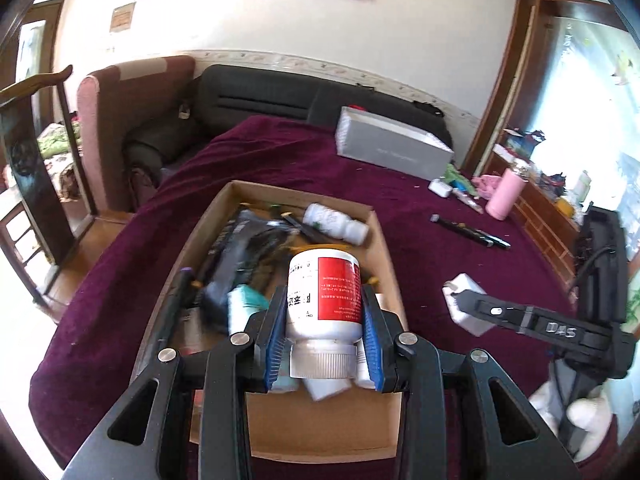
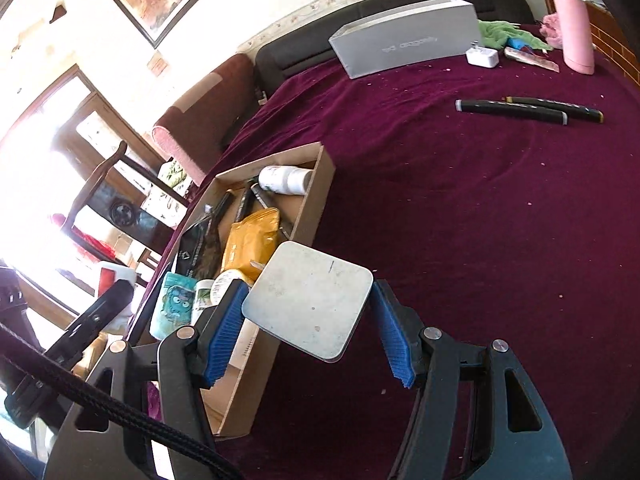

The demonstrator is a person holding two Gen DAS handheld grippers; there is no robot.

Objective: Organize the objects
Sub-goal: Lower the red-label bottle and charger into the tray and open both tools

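My left gripper [image 1: 323,296] is shut on a white bottle with a red label [image 1: 324,292], its cap towards the camera, above the near end of an open cardboard box [image 1: 386,248]. In the box lie another white bottle [image 1: 336,222], a black pouch, pens, a yellow packet [image 2: 250,240] and a teal packet [image 2: 176,304]. My right gripper [image 2: 310,288] is shut on a flat white square adapter [image 2: 308,300], hanging just right of the box's [image 2: 316,200] long side. In the left wrist view that adapter [image 1: 460,304] shows over the purple cloth.
On the purple cloth [image 2: 440,220] lie two black markers [image 2: 528,110], a long grey box [image 2: 404,40], a small white charger [image 2: 482,56], a green cloth [image 2: 500,30] and a pink bottle [image 2: 572,28]. A dark sofa [image 1: 256,96] stands beyond the cloth.
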